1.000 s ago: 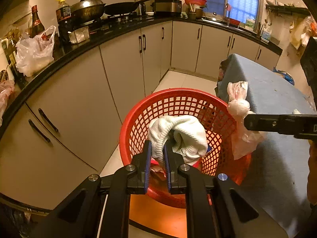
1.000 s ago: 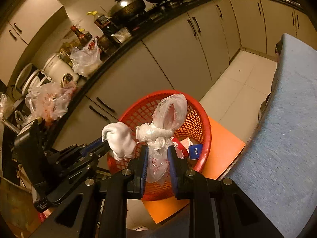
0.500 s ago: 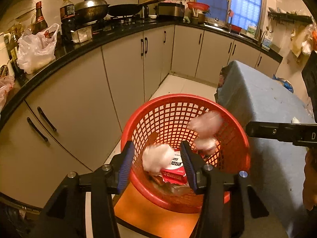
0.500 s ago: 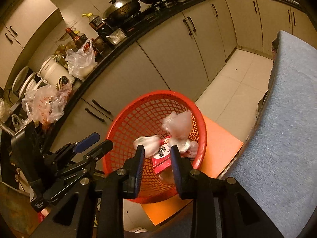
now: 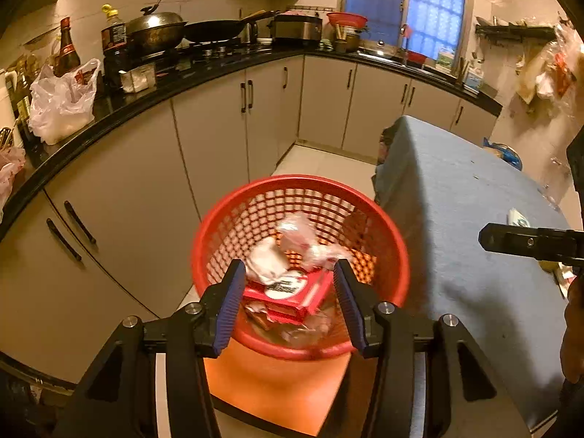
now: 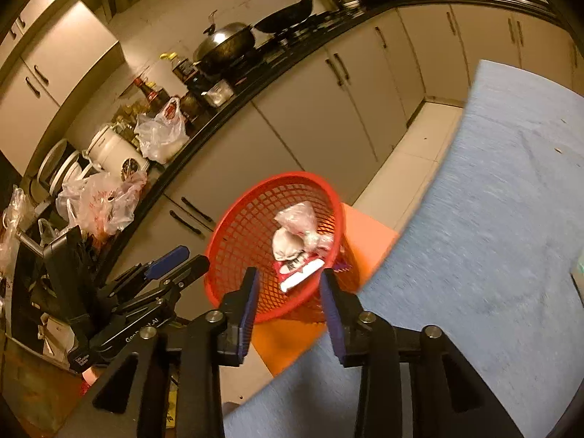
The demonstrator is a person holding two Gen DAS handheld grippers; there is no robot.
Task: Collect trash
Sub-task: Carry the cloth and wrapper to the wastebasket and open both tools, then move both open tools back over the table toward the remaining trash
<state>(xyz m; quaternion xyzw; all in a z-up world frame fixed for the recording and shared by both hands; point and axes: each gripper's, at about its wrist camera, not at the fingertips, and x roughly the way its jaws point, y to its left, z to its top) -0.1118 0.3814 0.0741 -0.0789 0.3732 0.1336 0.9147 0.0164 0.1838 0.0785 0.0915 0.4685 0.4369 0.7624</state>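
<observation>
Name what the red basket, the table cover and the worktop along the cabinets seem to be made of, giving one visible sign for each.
Red basket: looks like moulded plastic, slightly glossy, its wall an even open lattice.
Table cover: seems a matt blue woven cloth, draping over the table edge with a soft fold.
Worktop: polished black stone or a look-alike; it mirrors light, though the exact material stays open.

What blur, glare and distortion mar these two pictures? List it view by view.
Left wrist view: the red basket and the trash in it are smeared, the countertop bows in a fisheye curve, and the window glows blue. Right wrist view: the blue tablecloth is streaked, and warm light glints on the wok lid.
</observation>
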